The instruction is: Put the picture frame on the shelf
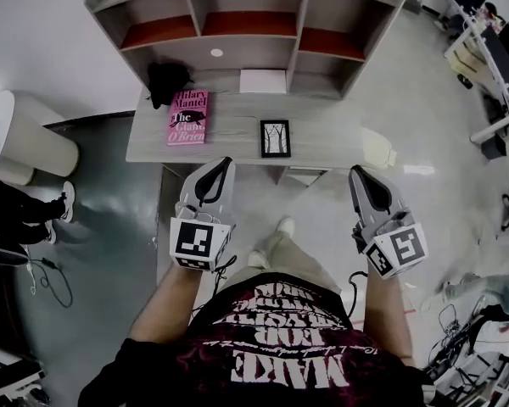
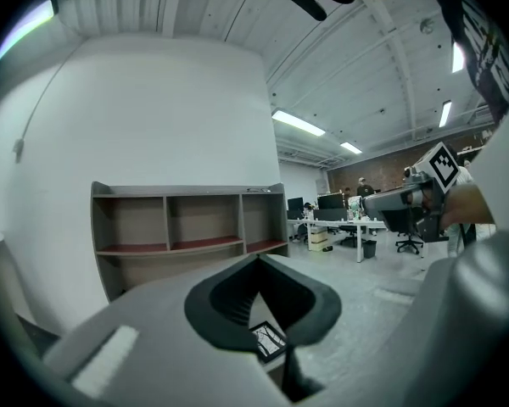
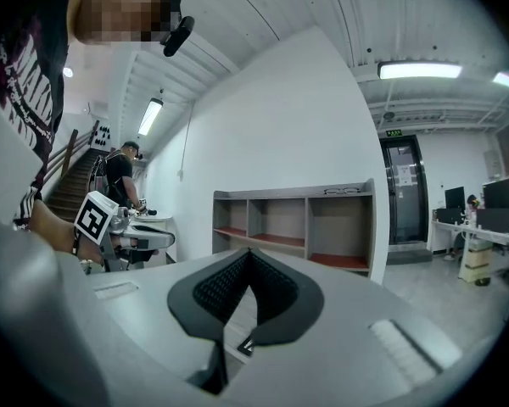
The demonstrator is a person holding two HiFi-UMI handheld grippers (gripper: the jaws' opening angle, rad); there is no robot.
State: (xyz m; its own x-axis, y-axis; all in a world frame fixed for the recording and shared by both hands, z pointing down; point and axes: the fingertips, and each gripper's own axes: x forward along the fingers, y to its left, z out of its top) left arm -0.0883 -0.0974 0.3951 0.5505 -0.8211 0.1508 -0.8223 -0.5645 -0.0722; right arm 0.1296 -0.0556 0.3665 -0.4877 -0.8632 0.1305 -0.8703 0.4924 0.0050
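Picture frame (image 1: 276, 138) is laid flat on the counter (image 1: 322, 138), with left hand-held gripper (image 1: 226, 163) and right hand-held gripper (image 1: 355, 171) held short of it, jaws closed, empty.

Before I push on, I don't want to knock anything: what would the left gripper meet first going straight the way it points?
Probably bare table between the pink book and the picture frame. Height is unclear: the left gripper might pass over to the shelf.
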